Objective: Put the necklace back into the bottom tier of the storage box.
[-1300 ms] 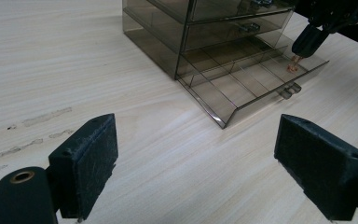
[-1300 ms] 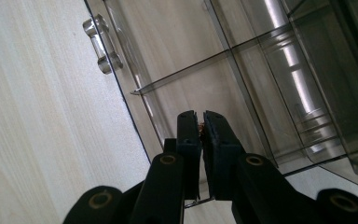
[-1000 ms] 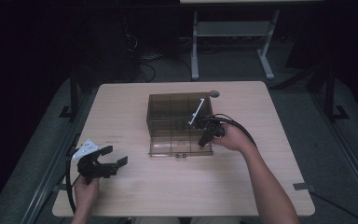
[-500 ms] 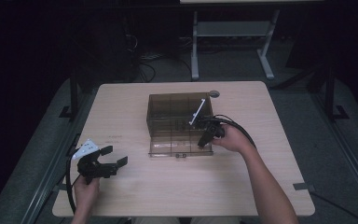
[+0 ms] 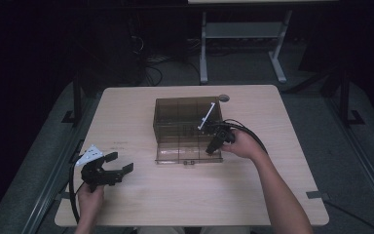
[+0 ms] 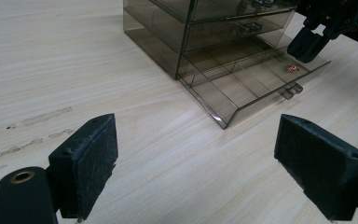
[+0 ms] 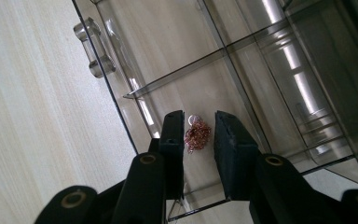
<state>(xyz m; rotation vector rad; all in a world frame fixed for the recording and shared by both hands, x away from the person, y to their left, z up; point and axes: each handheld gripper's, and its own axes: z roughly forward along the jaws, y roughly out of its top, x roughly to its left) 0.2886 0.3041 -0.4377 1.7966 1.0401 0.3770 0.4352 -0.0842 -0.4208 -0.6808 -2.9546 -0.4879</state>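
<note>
Right gripper: I have its jaws a little apart and they have just been opening; the copper-coloured chain lies between the pads, and I see a slim gap on each side of it.
Left gripper: I hold it with jaws wide apart, nothing between them, over bare table well off the drawer cabinet, at its front left.
Copper-coloured chain: a small tangled heap with a round silver tag, lying on the floor of the open bottom drawer of the drawer cabinet, in the right end compartment, close to the drawer's front wall.
Open bottom drawer: pulled out from the smoky transparent drawer cabinet toward me, split by dividers into compartments; its clear handle sits on the front wall.
Drawer cabinet: stands near the table's middle; the drawers above the bottom one are pushed in.
Right hand: at the drawer's right front corner, gripper tipped down into it.
</note>
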